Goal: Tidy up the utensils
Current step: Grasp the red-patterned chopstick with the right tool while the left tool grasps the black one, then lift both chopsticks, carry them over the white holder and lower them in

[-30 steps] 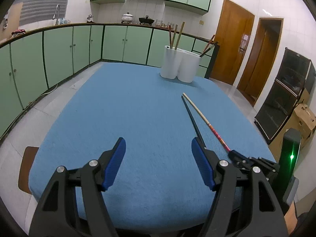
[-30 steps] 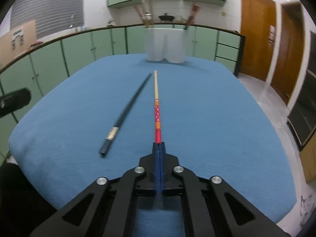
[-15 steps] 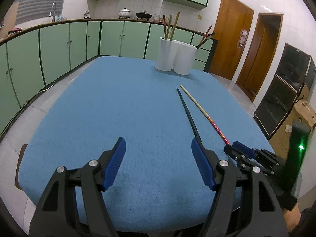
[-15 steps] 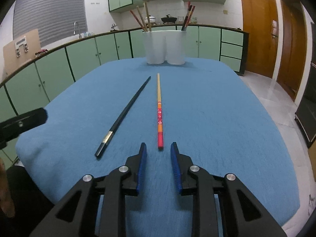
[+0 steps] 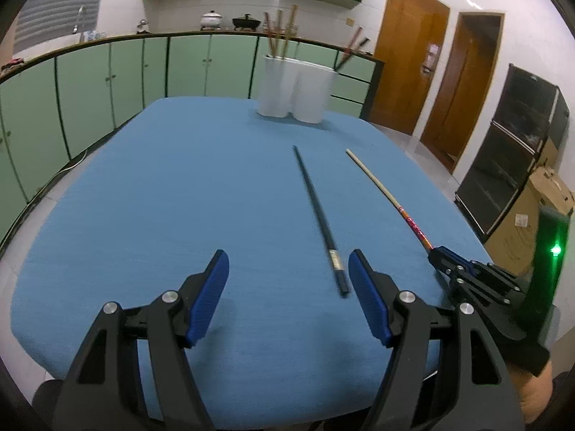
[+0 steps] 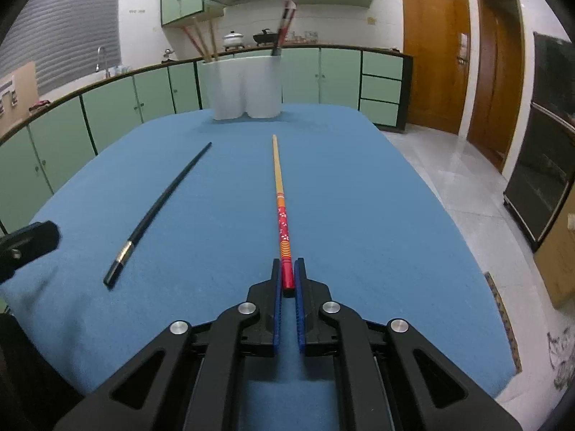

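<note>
left gripper (image 5: pixel 287 287) jaws stand wide apart over the blue table cover (image 5: pixel 179 197), nothing between the pads. black chopstick (image 5: pixel 320 219) lies ahead, its butt end just inside the right-hand jaw, tip pointing away. further right of that jaw, right gripper (image 5: pixel 436 253) is closed on the red end of a red-and-tan chopstick (image 5: pixel 381 186); its jaws have just been closing. straight ahead, well beyond the jaws, a white holder (image 5: pixel 294 89) stands with chopsticks upright in it.

desk cloth (image 6: pixel 377 215): blue
red chopstick (image 6: pixel 284 222): red floral, orange stripes, pale tip
black chopstick (image 6: pixel 161 204): black, silver band
holder (image 6: pixel 248 86): white
</note>
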{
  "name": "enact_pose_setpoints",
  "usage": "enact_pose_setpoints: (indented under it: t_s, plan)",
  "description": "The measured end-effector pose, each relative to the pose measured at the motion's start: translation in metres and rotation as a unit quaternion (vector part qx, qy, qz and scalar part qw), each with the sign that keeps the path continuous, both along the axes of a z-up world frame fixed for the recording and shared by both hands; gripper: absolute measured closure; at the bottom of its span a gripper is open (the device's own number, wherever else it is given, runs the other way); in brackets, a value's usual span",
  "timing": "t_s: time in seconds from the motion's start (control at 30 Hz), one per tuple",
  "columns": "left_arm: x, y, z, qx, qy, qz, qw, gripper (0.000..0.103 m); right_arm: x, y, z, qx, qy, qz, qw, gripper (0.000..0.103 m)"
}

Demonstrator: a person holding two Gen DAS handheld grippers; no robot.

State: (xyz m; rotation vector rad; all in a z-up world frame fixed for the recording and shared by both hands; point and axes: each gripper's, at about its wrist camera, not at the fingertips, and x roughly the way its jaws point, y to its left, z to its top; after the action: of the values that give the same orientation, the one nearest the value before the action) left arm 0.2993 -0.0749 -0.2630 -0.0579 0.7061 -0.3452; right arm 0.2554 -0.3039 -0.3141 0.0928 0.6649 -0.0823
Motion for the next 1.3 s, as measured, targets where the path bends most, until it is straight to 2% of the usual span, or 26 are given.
enact_pose_setpoints:
  t_s: [0.23,0.47,0.53,0.6,0.77,1.0,1.3]
  plan:
    - [0.002,-0.035,-0.023,0.027,0.012,-0.011,0.9995,0.038,-0.014,-0.006,0.0,-0.005,0.002,0.023,1.0,0.095]
    - [0.007,-0.039,-0.029,0.037,0.011,0.002,0.9992,0.044,-0.011,0.0,-0.002,-0.016,-0.001,0.035,0.999,0.091]
    - [0.007,-0.038,-0.03,0.038,0.007,0.006,0.9992,0.05,-0.01,0.002,-0.002,-0.019,-0.003,0.036,0.999,0.091]
    - [0.008,-0.038,-0.03,0.034,0.006,0.005,0.9994,0.068,-0.011,0.003,-0.002,-0.024,-0.005,0.036,0.999,0.091]
    - [0.01,-0.035,-0.03,0.023,0.006,0.002,0.9997,0.097,-0.01,0.006,-0.005,-0.032,-0.01,0.035,0.999,0.091]
    - [0.009,-0.035,-0.024,0.024,0.013,0.0,0.9996,0.097,-0.008,0.006,0.0,-0.025,0.004,0.039,0.999,0.097]
    - [-0.011,-0.03,0.044,0.021,-0.013,0.007,0.9997,0.097,-0.026,-0.007,0.041,0.013,-0.014,0.035,0.999,0.097]
